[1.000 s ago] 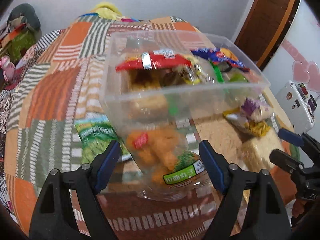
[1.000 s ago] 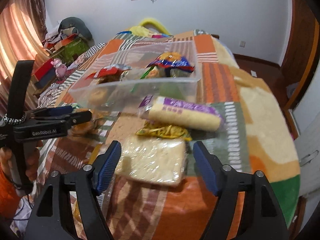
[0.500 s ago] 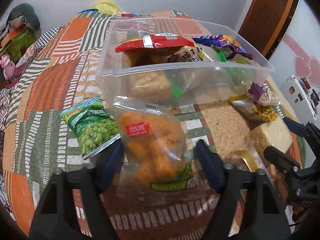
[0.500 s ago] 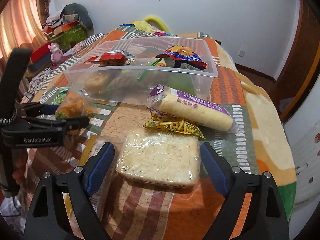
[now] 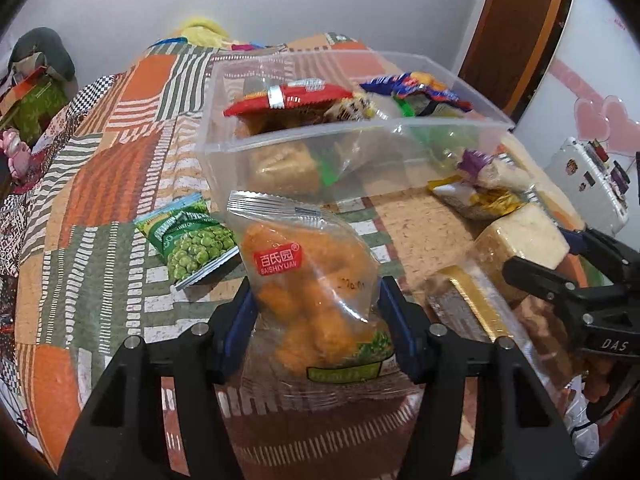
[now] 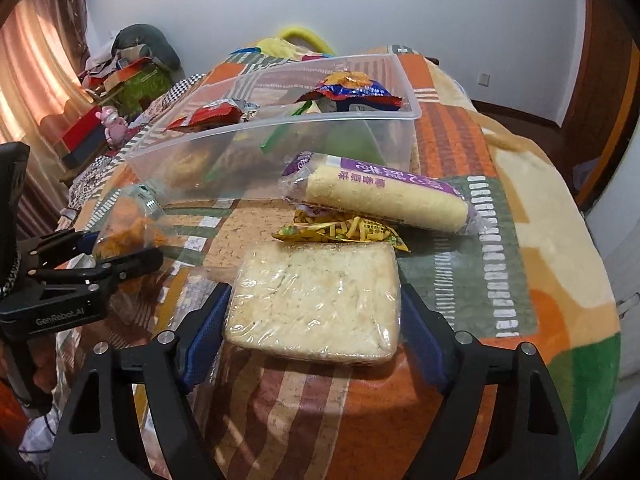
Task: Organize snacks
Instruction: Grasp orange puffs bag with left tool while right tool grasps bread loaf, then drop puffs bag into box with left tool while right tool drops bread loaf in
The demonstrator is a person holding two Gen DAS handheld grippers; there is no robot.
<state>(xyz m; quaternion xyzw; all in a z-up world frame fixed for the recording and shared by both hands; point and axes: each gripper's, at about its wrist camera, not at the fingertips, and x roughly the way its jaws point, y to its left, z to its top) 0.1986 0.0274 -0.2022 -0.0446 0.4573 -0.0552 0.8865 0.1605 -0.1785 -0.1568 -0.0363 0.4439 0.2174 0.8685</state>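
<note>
A clear plastic bin (image 5: pixel 304 148) holds several snack packets on the patchwork blanket; it also shows in the right wrist view (image 6: pixel 280 148). My left gripper (image 5: pixel 320 320) is shut on a clear bag of orange snacks (image 5: pixel 312 280), which stands upright between the blue pads in front of the bin. My right gripper (image 6: pixel 312 320) is open, its pads on either side of a wrapped pale square cake (image 6: pixel 316 300), which lies flat. Whether the pads touch the cake I cannot tell.
A green pea packet (image 5: pixel 188 240) lies left of the bin. A long yellow roll in purple wrap (image 6: pixel 384 196) and a yellow noodle-snack packet (image 6: pixel 344 232) lie beyond the cake. A gold-edged packet (image 5: pixel 468 300) lies between the grippers. The bed edge is near right.
The left gripper has closed on the orange snack bag, which now stands higher between the pads. The right gripper has moved forward so its open pads flank the square cake.
</note>
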